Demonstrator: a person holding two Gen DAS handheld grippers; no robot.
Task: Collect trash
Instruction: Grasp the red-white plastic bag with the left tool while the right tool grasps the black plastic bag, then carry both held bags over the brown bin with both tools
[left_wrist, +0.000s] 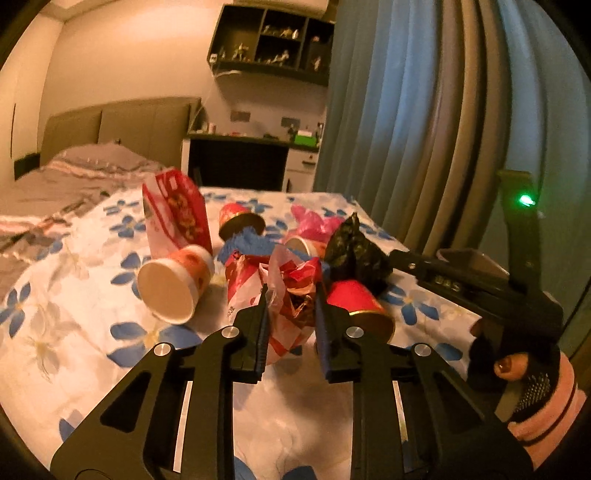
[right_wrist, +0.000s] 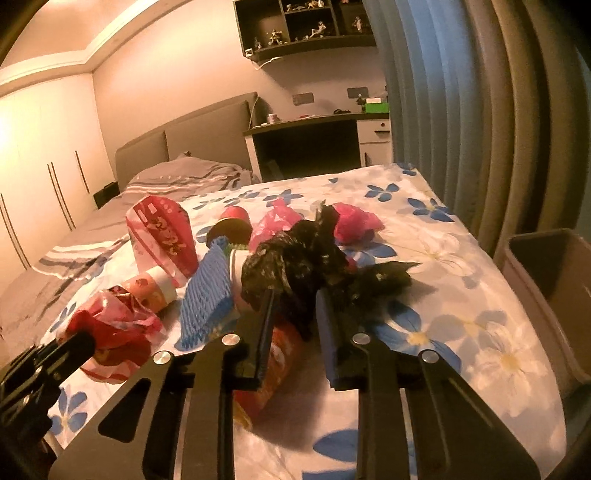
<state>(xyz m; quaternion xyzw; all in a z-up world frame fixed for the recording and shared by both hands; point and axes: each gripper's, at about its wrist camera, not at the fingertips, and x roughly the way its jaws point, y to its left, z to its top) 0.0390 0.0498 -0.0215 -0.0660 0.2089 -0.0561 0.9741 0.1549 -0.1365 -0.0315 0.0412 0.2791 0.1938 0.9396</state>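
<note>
A home bedroom is showing here: a bed (right_wrist: 177, 177) with padded headboard (right_wrist: 192, 136), wardrobe doors (right_wrist: 44, 177), a desk (right_wrist: 314, 125), a figurine shelf (right_wrist: 306, 26) and curtains (right_wrist: 480, 110) hanging beside it.

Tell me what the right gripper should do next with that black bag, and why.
Probably carry the black bag right to the bin and drop it. The right gripper seems closed around the bag, and the open bin stands beside the bed.

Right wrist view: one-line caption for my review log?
Right tongs closing around a black plastic bag amid trash on a floral sheet.
</note>
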